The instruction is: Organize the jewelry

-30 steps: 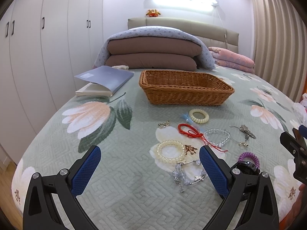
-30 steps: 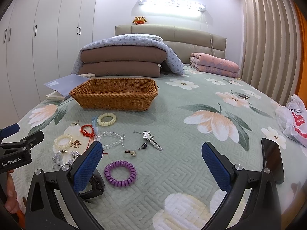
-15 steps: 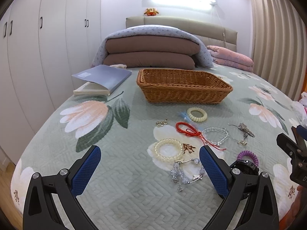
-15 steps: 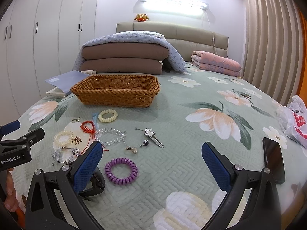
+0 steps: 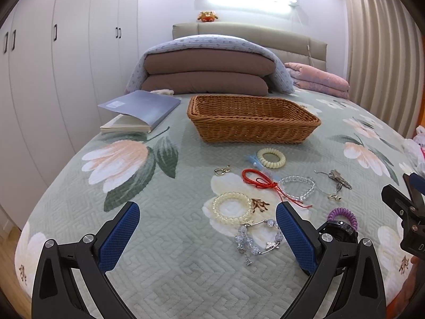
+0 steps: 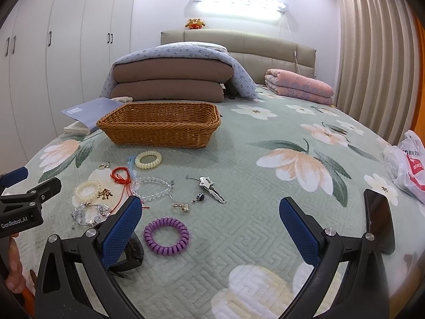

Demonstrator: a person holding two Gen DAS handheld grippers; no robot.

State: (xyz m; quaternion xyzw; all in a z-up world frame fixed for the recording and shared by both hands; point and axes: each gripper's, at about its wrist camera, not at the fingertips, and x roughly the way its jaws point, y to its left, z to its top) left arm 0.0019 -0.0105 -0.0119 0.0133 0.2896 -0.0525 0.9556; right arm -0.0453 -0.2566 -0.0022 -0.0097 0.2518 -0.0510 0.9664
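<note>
The left gripper (image 5: 207, 232) stood wide open and held nothing, its blue pads (image 5: 119, 235) hovering over the bedspread (image 5: 164, 273) at the near edge of the bed; bare quilt lay between and ahead of the left pad. The right gripper (image 6: 209, 228) was likewise wide open and empty, with a broad stretch of bare bedspread between its pads. The jewelry lay loose between the grippers and the wicker basket (image 5: 252, 122): a pearl bracelet (image 5: 232, 207) and a crystal bead bracelet (image 5: 257, 239) just ahead of the left gripper's right pad, a red cord (image 5: 261, 183) touching a clear bead bracelet (image 5: 298, 187), a cream coil hair tie (image 5: 271, 158) nearest the basket, and a purple coil hair tie (image 6: 166, 236) just beside the right gripper's left pad. A black watch (image 6: 130, 252) was largely hidden behind that pad. A dark phone (image 6: 378, 223) lay near the right bed edge, partly cut off by the finger. The basket's interior showed no contents from either view. A book (image 5: 140, 109) lay left of the basket.
</note>
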